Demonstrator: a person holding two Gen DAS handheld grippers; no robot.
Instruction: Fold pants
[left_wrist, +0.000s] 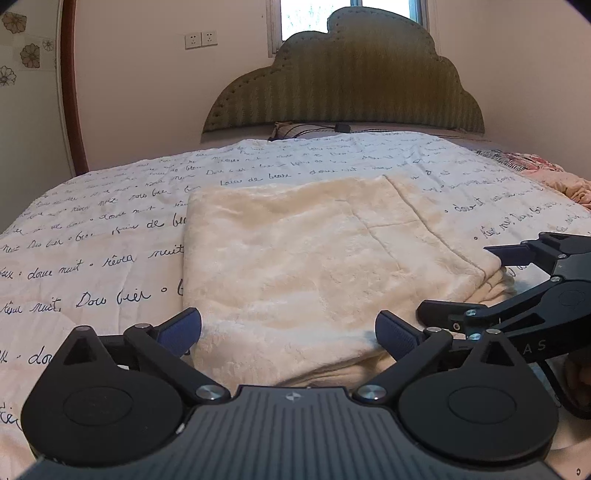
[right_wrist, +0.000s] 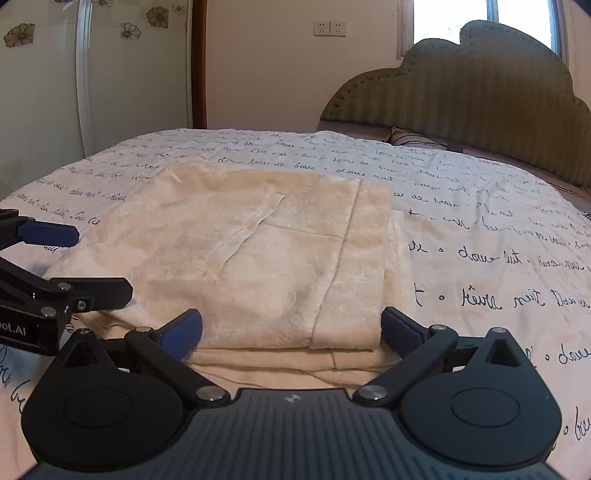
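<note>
Both claws (left_wrist: 288, 334) (right_wrist: 291, 332) gape at folded pants' (left_wrist: 314, 258) near edge.

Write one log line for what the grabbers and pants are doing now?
cream fuzzy pants: folded on script-print quilt | left gripper: open | right gripper: open

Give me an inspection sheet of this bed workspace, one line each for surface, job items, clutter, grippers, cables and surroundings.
Surface: bedspread, white with dark handwriting print, lying fairly smooth.
Job's things: pants, cream and fuzzy, folded into a flat layered rectangle on the bedspread.
Clutter: pillow by the headboard; patterned blanket at the far edge.
Grippers: left gripper open at the near edge of the pants; right gripper open, also at the near edge; neither grips cloth.
Cables: thin dark cable on the pillow.
Surroundings: headboard, window, wall sockets.
</note>
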